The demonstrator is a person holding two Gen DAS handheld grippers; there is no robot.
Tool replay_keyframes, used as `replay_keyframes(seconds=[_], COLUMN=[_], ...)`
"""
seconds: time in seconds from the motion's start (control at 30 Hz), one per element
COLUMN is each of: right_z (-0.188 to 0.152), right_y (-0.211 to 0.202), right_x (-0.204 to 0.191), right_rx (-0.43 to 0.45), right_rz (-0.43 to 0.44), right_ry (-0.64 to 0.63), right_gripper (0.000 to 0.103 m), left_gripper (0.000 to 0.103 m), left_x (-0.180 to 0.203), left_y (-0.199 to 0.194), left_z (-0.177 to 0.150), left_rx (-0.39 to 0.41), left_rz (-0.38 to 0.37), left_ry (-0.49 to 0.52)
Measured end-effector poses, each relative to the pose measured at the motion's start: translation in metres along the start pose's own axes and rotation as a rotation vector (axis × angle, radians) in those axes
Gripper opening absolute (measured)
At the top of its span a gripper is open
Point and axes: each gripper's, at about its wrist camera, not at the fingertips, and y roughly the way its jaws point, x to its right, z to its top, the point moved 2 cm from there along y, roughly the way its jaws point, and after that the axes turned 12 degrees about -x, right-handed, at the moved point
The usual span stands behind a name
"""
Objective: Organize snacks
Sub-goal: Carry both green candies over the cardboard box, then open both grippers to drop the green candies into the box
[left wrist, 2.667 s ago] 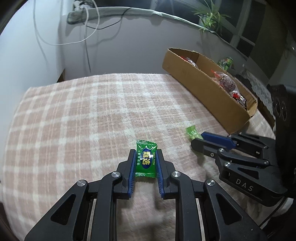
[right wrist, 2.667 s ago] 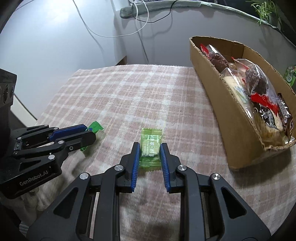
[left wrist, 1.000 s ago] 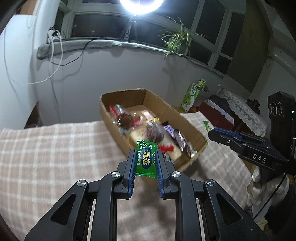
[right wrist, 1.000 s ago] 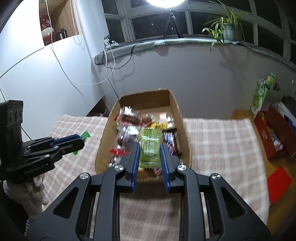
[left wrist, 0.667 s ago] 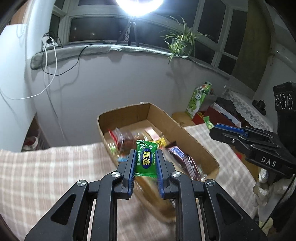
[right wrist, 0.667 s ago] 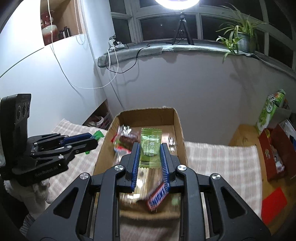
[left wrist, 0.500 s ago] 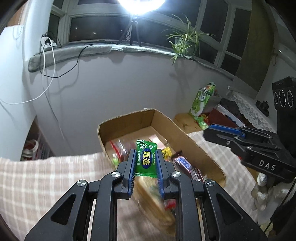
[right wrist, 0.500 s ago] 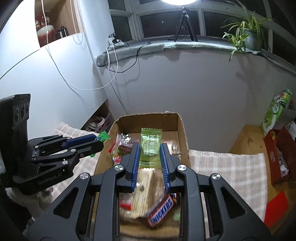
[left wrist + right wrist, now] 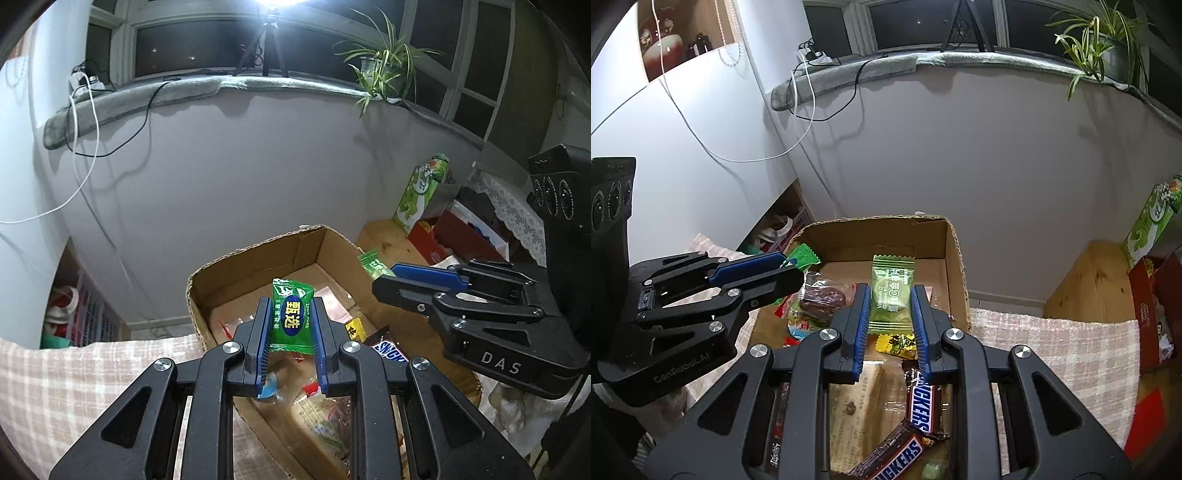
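Step in hand: drop-off. Left gripper (image 9: 290,325) pinches dark-green candy (image 9: 291,319); right gripper (image 9: 889,310) pinches pale-green candy (image 9: 892,291). Both hover above cardboard box (image 9: 955,266), bare floor at 12 o'clock. Next, likely: spread both finger pairs, release 2 candies.

Left wrist camera: sits behind the left gripper (image 9: 290,325), looks forward and down over the near end of the cardboard box (image 9: 236,269), close above it, facing the wall under the window sill (image 9: 184,92). Right wrist camera: same heading, from behind the right gripper (image 9: 891,306). Shared: the box (image 9: 955,258), the sill (image 9: 886,66), each other's gripper.
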Motion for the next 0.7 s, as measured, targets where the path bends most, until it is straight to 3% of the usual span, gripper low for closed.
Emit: replay_keyframes(seconds=[0.5, 0.57, 0.6, 0.63, 0.7], right_z=[-0.002, -0.002, -0.002, -0.003, -0.004], right_y=[0.004, 0.004, 0.003, 0.002, 0.000], right_x=[0.000, 0.001, 0.002, 0.003, 0.006], right_rx=[-0.011, -0.005, 0.000, 0.008, 0.016], right_rz=[-0.028, -0.042, -0.046, -0.055, -0.059], right_ry=[-0.013, -0.008, -0.004, 0.002, 0.009], right_gripper=[0.024, 0.038, 0.055, 0.063, 0.067], left_gripper=[0.022, 0.028, 0.030, 0.034, 0.043], left_x=[-0.001, -0.001, -0.001, -0.002, -0.003], left_y=[0.010, 0.011, 0.012, 0.013, 0.013], left_z=[0.002, 0.001, 0.001, 0.000, -0.001], left_rx=[-0.020, -0.026, -0.029, -0.028, -0.025], left_rz=[0.006, 0.002, 0.003, 0.005, 0.011], left_ry=[0.005, 0.007, 0.009, 0.009, 0.005])
